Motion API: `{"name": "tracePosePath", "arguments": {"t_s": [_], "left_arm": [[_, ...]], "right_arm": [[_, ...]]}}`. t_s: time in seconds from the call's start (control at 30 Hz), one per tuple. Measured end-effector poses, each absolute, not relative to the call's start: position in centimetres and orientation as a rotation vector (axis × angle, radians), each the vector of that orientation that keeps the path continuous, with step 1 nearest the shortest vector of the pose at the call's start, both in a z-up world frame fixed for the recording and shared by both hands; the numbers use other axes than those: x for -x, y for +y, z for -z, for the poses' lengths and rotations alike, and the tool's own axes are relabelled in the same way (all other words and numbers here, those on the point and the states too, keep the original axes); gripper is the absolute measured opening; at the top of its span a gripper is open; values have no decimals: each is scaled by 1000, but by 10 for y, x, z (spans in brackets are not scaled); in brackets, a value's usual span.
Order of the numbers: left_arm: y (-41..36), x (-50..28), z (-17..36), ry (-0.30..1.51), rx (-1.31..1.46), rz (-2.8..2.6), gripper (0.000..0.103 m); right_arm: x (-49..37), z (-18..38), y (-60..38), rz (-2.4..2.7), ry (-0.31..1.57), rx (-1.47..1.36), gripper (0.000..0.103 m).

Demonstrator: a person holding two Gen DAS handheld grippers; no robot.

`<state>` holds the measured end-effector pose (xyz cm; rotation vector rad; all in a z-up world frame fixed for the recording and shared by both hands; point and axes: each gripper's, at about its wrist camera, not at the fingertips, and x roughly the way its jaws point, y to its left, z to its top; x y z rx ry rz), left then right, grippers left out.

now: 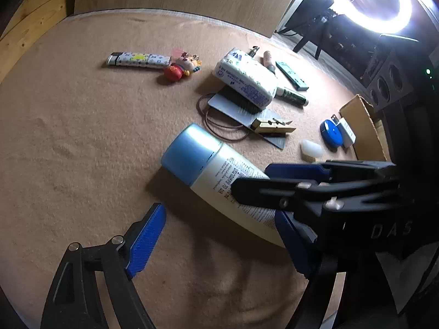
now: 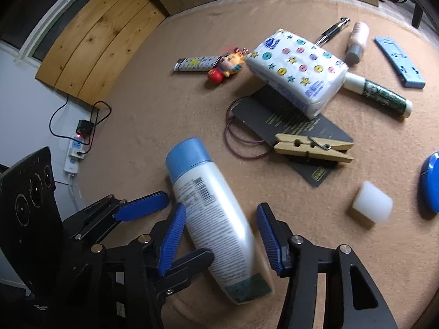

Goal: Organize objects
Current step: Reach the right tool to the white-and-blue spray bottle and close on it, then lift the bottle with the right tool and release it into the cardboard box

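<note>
A white bottle (image 2: pixel 216 224) with a light blue cap (image 2: pixel 188 156) is lying on its side on the tan-covered bench (image 2: pixel 142 115), cap pointing away from both cameras.

In the right wrist view the right gripper (image 2: pixel 221 237) is straddling the lower half of the bottle. Its left blue finger (image 2: pixel 171 240) is sitting just beside the bottle's flank, seemingly at the point of touching it, while the other finger is standing slightly apart from the opposite flank with bench showing between. So the fingers are standing at a middling width around the bottle without clamping it. The bottle's base is lying below the fingertips, toward the camera.

The left gripper (image 1: pixel 219 216) is standing wide. Its left finger (image 1: pixel 146 237) is hanging over bare bench, well apart from the bottle; its other finger is hiding behind the right gripper (image 1: pixel 271 192), which is crossing in front of the bottle there. The bottle's lower end is lying between the left fingers, nearer the hidden one.

Farther back, a tissue pack (image 2: pixel 297 71) is resting on a dark card (image 2: pixel 296 134), with a wooden clothespin (image 2: pixel 312 148) clipped at the card's near edge. A white block (image 2: pixel 371 201) is lying to the right.
</note>
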<state>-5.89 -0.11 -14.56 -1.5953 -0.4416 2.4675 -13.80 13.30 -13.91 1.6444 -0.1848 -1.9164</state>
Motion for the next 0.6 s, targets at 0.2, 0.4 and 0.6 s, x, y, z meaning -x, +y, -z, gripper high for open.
{"name": "tracePosePath", "arguments": {"t_s": [0.2, 0.4, 0.6], "left_arm": [[2, 62, 145, -465, 1575, -2428, 72], [10, 63, 145, -434, 1574, -2416, 68], [8, 62, 146, -448, 1557, -2405, 66]], "right_arm": [[133, 141, 129, 1875, -229, -1648, 39], [126, 142, 123, 1880, -236, -1648, 37], [124, 141, 123, 1892, -256, -1655, 37]]}}
